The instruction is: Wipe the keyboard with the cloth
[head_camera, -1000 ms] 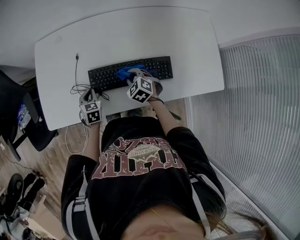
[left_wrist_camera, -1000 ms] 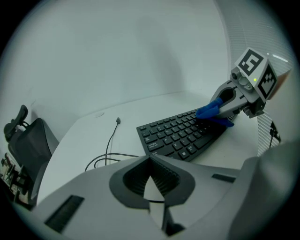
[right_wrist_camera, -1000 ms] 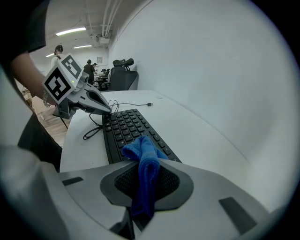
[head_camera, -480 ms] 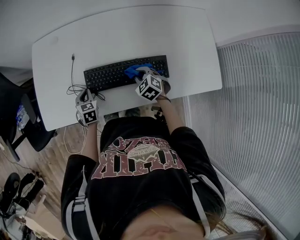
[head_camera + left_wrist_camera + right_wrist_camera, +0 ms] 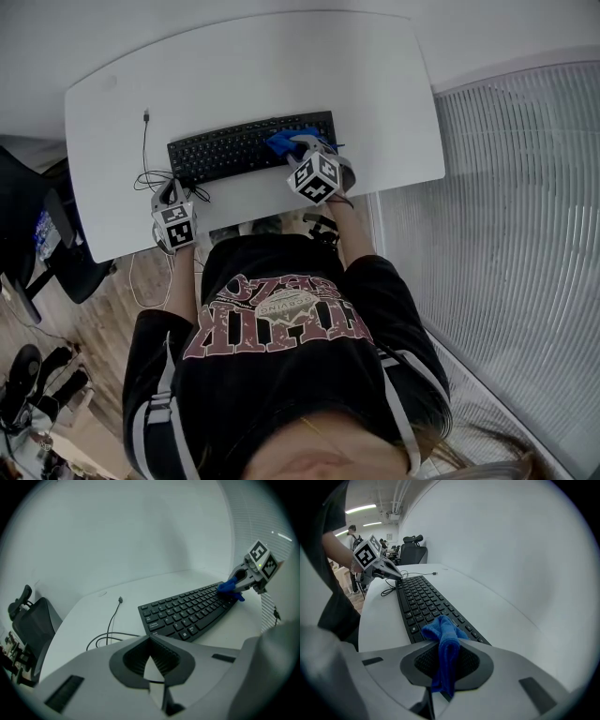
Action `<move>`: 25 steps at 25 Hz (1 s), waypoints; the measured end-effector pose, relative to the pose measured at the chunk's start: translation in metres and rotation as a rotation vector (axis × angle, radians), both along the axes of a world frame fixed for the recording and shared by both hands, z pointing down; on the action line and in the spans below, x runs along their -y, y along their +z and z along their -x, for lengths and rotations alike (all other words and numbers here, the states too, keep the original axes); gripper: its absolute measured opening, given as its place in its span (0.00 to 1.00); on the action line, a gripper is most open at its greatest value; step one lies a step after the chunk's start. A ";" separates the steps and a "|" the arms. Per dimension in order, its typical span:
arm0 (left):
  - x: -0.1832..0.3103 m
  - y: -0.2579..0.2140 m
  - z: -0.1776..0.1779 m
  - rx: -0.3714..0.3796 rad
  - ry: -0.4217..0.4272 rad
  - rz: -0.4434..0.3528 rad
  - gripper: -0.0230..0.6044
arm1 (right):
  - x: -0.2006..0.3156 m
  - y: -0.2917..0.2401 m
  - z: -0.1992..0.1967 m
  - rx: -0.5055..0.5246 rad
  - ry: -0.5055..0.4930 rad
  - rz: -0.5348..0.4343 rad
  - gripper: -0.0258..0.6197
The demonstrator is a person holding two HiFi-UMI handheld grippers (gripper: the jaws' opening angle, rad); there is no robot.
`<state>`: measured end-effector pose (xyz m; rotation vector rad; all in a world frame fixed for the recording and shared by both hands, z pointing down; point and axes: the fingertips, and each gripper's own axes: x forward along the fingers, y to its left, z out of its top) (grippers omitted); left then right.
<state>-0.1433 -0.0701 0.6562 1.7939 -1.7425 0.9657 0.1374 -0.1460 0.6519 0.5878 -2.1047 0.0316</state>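
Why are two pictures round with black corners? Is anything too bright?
Left gripper view: a wide-angle lens makes black corners and bends the keyboard. Right gripper view: same round frame, blue cloth looms big, ceiling lights glare. Head view: even light, no black corners.

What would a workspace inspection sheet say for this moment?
Surface: white table with rounded corners.
Job's things: black keyboard lies flat; blue cloth sits on the keys toward its right end.
Clutter: nothing seen.
Grippers: right gripper shut on the cloth, over the keys; left gripper shut, empty, by the table's front left edge.
Cables: thin cable looped left of the keyboard, its plug end lying free.
Surroundings: black chair at the left, wooden floor, ribbed white panel at the right.
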 end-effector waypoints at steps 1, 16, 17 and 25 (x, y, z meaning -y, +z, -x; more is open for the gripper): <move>0.000 -0.001 0.001 -0.001 -0.002 0.000 0.08 | 0.001 0.000 -0.003 -0.008 0.010 -0.004 0.14; 0.001 0.000 0.006 -0.006 0.003 -0.002 0.08 | 0.017 0.000 -0.083 0.025 0.309 -0.023 0.14; 0.001 0.001 0.004 -0.004 0.003 -0.003 0.08 | 0.017 0.000 -0.091 0.027 0.327 -0.024 0.14; 0.000 0.000 -0.001 -0.008 -0.004 -0.009 0.08 | 0.021 0.003 -0.103 0.061 0.412 -0.041 0.14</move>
